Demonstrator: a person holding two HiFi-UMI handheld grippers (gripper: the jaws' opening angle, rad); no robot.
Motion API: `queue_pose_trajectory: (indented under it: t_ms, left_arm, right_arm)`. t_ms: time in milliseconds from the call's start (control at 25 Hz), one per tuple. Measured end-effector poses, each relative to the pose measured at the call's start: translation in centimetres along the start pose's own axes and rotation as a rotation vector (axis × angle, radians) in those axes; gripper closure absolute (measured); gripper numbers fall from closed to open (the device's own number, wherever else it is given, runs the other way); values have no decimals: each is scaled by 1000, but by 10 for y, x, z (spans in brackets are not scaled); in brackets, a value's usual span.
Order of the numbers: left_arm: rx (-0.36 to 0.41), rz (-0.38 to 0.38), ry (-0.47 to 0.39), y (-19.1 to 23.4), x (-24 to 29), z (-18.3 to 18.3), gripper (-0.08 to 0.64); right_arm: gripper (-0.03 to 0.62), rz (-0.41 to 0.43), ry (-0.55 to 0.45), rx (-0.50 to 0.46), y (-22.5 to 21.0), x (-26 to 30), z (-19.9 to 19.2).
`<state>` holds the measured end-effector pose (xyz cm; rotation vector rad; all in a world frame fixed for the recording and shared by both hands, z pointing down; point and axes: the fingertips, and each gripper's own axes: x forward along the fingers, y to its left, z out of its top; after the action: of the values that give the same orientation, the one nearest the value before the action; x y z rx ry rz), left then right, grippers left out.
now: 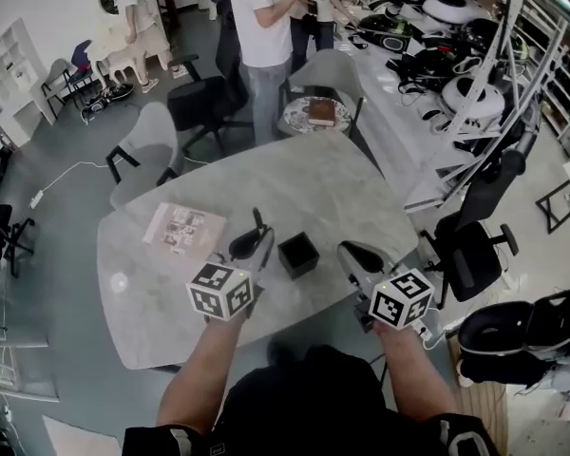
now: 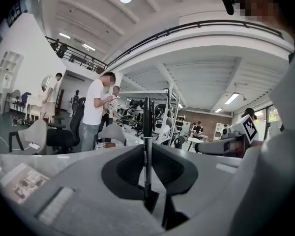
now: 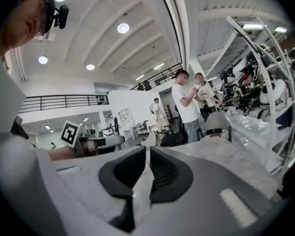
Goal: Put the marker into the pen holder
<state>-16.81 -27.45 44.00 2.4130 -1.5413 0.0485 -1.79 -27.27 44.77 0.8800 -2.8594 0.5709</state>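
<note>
While the left gripper (image 2: pixel 147 167) grips the marker (image 2: pixel 147 141) upright, the pen holder (image 1: pixel 298 254) stands just to its right.
Seen from the head view, the black square pen holder sits on the grey table (image 1: pixel 313 174) between the 2 grippers, open top up, just beside the left gripper's tips. The marker's long axis is near vertical, so the move likely needs a short sideways carry, then a straight drop. The right gripper (image 3: pixel 147 173) has its jaws drawn nearly together on nothing.

Grey, black-padded left gripper (image 1: pixel 249 243) and right gripper (image 1: pixel 358 255); black sleeves (image 1: pixel 176 437)
</note>
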Motion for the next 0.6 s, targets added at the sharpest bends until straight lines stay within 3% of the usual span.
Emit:
queue_pose_trajectory:
  t_ms: [320,480,600]
  left_arm:
    - [-39,-97,81,13,43,-40,505]
    - [-41,-89,159,15,68,-72,505]
    - [-64,-117,172,7,89,-85,505]
  right_arm:
    - [565,-66,36,40,-20,10,-15]
    - [566,-74,53,74,-35,13,-29]
    - [566,-76,78,97,-49,10,-46]
